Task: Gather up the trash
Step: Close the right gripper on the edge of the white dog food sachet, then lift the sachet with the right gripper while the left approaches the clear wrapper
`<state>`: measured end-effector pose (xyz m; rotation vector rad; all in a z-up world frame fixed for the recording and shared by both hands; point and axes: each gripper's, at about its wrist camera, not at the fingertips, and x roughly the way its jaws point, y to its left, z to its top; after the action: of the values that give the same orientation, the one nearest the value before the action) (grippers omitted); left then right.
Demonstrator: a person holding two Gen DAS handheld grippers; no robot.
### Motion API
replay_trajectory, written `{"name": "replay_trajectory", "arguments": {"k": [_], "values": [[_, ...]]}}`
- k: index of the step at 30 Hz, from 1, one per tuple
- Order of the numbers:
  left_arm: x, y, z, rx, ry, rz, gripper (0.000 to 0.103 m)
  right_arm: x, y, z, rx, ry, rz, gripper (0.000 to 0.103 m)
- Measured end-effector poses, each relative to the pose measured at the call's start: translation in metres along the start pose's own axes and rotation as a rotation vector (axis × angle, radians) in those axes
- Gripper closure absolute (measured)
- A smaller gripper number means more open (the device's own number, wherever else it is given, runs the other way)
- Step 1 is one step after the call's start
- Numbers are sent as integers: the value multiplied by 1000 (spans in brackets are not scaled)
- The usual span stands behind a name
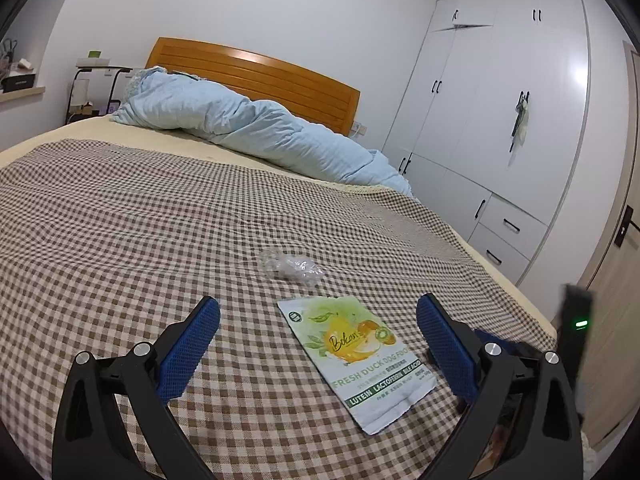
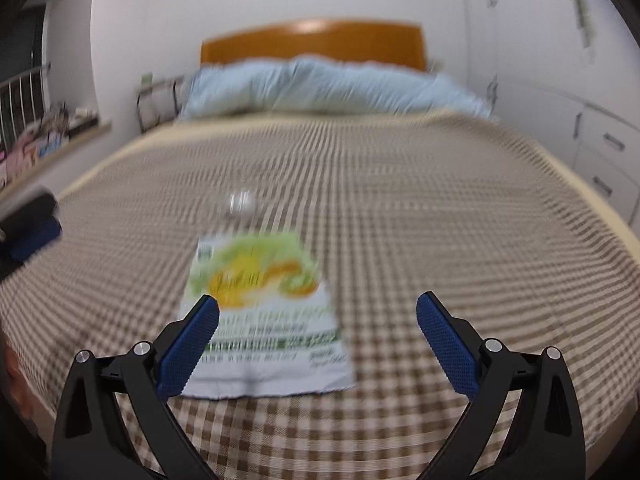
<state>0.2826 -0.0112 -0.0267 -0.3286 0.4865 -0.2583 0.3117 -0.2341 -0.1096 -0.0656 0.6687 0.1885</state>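
A flat dog-food pouch (image 1: 358,356) with green and orange print lies on the checked bedspread (image 1: 120,240). Just beyond it sits a crumpled clear plastic wrapper (image 1: 291,267). My left gripper (image 1: 318,314) hovers open over the spread, the pouch lying between its blue pads, nearer the right one. The right wrist view is blurred by motion: the same pouch (image 2: 260,312) lies under and ahead of my open right gripper (image 2: 318,310), whose left pad overlaps the pouch's lower left part. The wrapper (image 2: 242,201) shows as a pale smear behind. The other gripper (image 2: 28,232) appears at the left edge.
A rumpled light blue duvet (image 1: 248,128) lies along the wooden headboard (image 1: 256,76). White wardrobes (image 1: 500,120) with drawers line the right side, and a door (image 1: 612,280) stands past the bed's corner. A bedside cart (image 1: 96,88) and a cluttered windowsill (image 2: 48,136) are at the left.
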Motion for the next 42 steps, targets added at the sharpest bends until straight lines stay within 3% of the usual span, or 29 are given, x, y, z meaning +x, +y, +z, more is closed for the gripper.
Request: {"name": "replay_trajectory", "arguments": {"k": [6, 9, 13, 15, 19, 24, 26, 30, 35, 42], "values": [[0, 4, -2, -10, 16, 0, 7, 57, 6, -4, 52, 203, 66, 8], [1, 5, -3, -17, 22, -3, 8, 64, -3, -4, 101, 220, 114, 7], [4, 4, -4, -20, 33, -11, 8, 61, 2, -6, 58, 219, 108, 7], [4, 3, -5, -18, 34, -13, 8, 57, 7, -7, 36, 203, 127, 20], [3, 2, -5, -17, 30, -14, 8, 50, 8, -13, 24, 180, 119, 26], [5, 3, -7, -12, 40, -9, 7, 41, 13, -18, 9, 137, 120, 54], [4, 3, -6, -15, 39, -10, 7, 36, 23, -21, -35, 110, 83, 57], [4, 4, -6, -18, 39, -12, 7, 29, 22, -21, 6, 67, 85, 65], [5, 5, -6, -19, 46, -14, 7, 2, 14, -13, 39, -53, 84, 67], [11, 2, -8, -3, 69, -7, 7, -14, -23, -3, 126, -111, 58, 66]]}}
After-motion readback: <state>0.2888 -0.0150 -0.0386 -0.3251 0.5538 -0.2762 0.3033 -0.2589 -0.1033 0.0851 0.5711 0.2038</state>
